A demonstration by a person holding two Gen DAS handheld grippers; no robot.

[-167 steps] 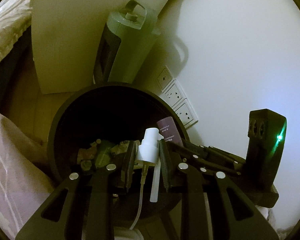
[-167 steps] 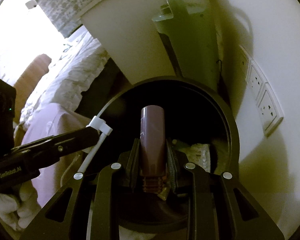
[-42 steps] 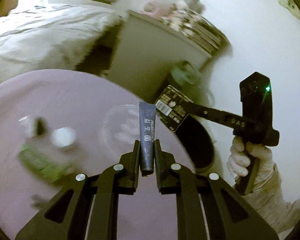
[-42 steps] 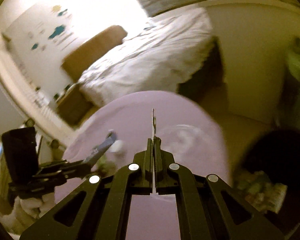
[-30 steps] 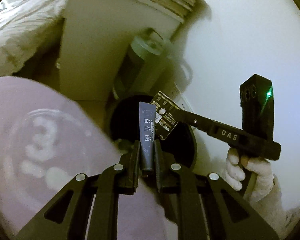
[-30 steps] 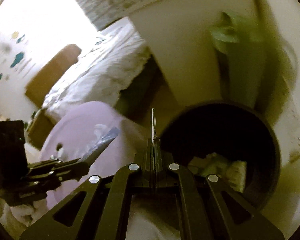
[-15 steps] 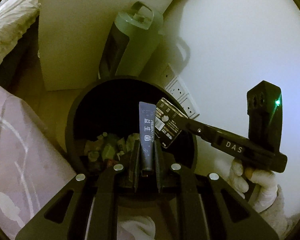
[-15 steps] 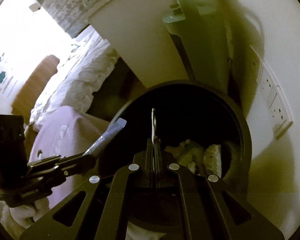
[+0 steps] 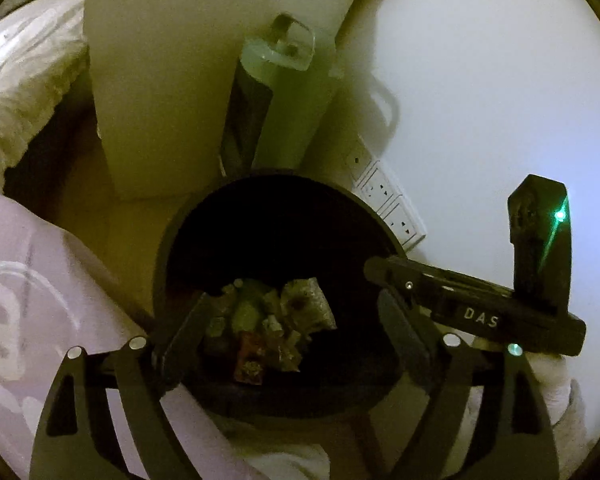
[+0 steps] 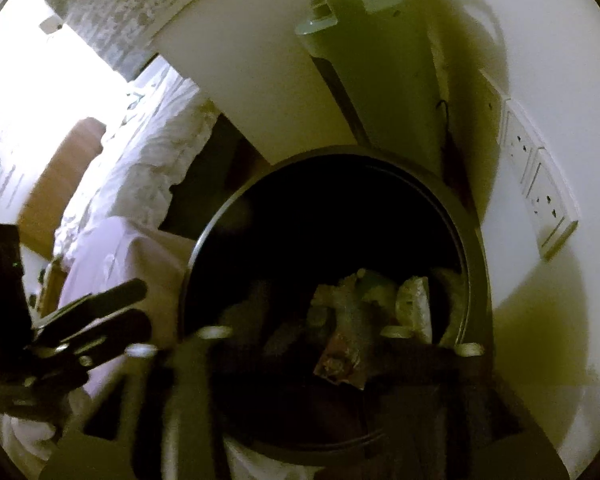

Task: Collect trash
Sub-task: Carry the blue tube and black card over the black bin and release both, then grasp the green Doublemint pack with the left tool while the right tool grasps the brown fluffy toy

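Trash now lies heaped at the bottom of the black bin, directly below and ahead of both your tools. Your left gripper has just spread its jaws wide and holds nothing; the dark sachet it pinched half a second ago is gone from between them. Your right gripper has likewise just been opening, blurred but empty, its flat card no longer there. Both pieces have evidently dropped in, so this load looks delivered. Beyond the bin stand a green appliance and wall sockets.
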